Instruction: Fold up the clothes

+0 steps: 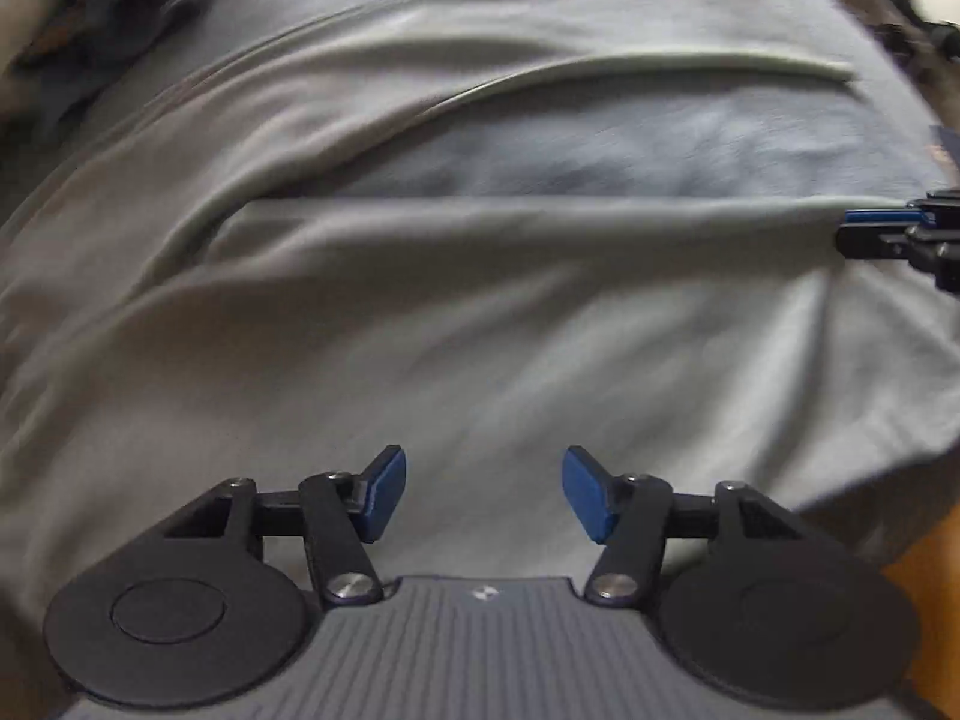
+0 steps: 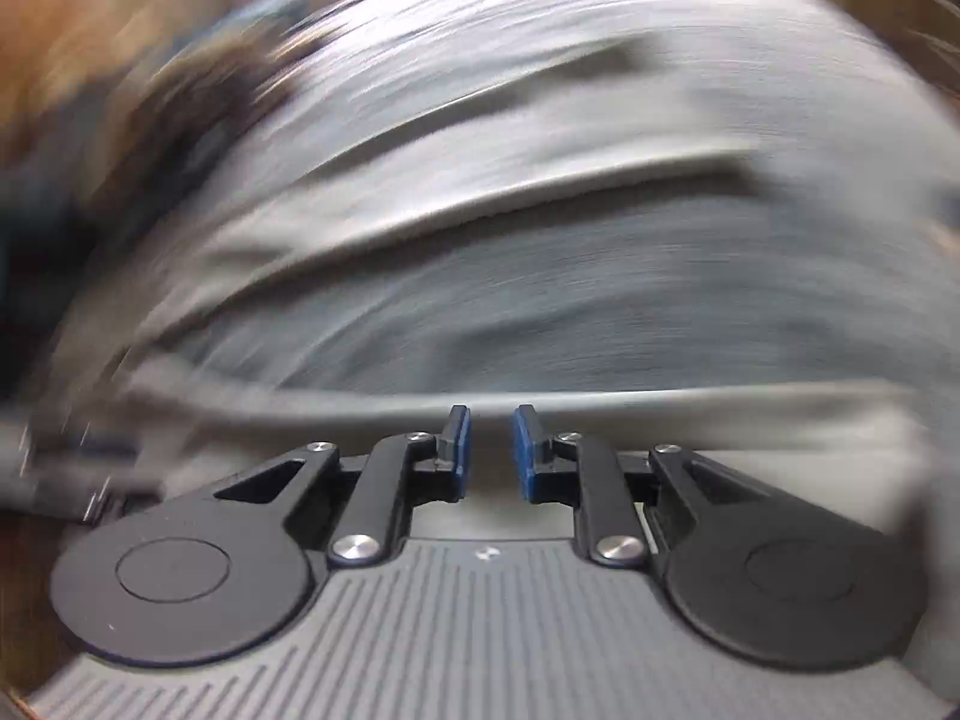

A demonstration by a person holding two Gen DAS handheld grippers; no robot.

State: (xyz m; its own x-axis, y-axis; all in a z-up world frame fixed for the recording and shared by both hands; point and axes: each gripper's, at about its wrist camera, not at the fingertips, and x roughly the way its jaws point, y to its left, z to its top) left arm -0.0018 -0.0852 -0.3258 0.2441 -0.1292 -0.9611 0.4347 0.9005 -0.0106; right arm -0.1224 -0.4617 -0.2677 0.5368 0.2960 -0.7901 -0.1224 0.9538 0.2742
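Observation:
A grey garment (image 1: 480,312) lies spread out and fills most of the left wrist view, with long creases and a folded edge (image 1: 540,204) across its middle. My left gripper (image 1: 485,489) hovers over its near part, open, with nothing between the blue pads (image 1: 384,492). My right gripper (image 1: 864,228) comes in from the right edge, level with that folded edge. In the blurred right wrist view the right gripper (image 2: 492,450) has its pads a narrow gap apart, tips at the fold (image 2: 660,399) of the grey garment (image 2: 540,276), and no cloth shows clamped between them.
A dark patterned cloth (image 1: 120,18) lies crumpled at the far left beyond the garment. Brown wood (image 1: 924,576) shows past the garment's near right corner. Some dark, blurred hardware (image 1: 900,6) sits at the far right.

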